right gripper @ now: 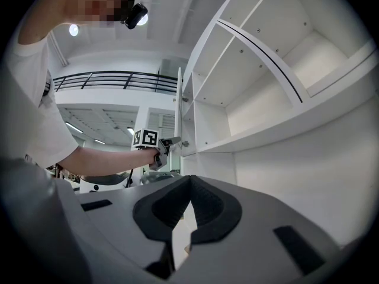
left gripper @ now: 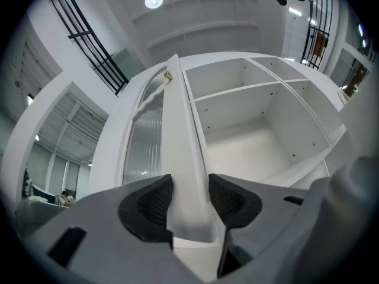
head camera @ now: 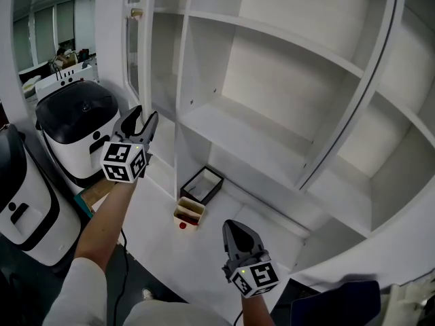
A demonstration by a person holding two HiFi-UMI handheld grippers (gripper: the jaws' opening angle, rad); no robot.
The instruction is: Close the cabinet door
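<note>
My left hand-held gripper [head camera: 146,114], ten o'clock, straddles the door [head camera: 145,53] edge, jaws released, not pinching: placed to nudge it shut, I reckon. Door hangs wide open at eleven, left of the cabinet [head camera: 272,138]. My right hand-held gripper [head camera: 233,227], six o'clock, clenched, empty, spare.

— Where does the door stand?

— The cabinet door [head camera: 144,60] hangs open at the left side of the cabinet [head camera: 285,107], swung out in front of its shelves [head camera: 238,124]. Its free edge lies between the jaws of the left gripper [head camera: 146,117].

— And lower down?

— A tray [head camera: 202,184] lies on the floor [head camera: 204,263] at the foot of the cabinet's upright divider [head camera: 182,114]. A small box [head camera: 189,212] sits just before it, nearer the person. The right gripper [head camera: 231,225] is to the right of that box, well apart from the door.

— Anything left of the door?

— One machine [head camera: 75,121] stands just beside it, and a second machine [head camera: 20,202] stands nearer, at the far left.
</note>
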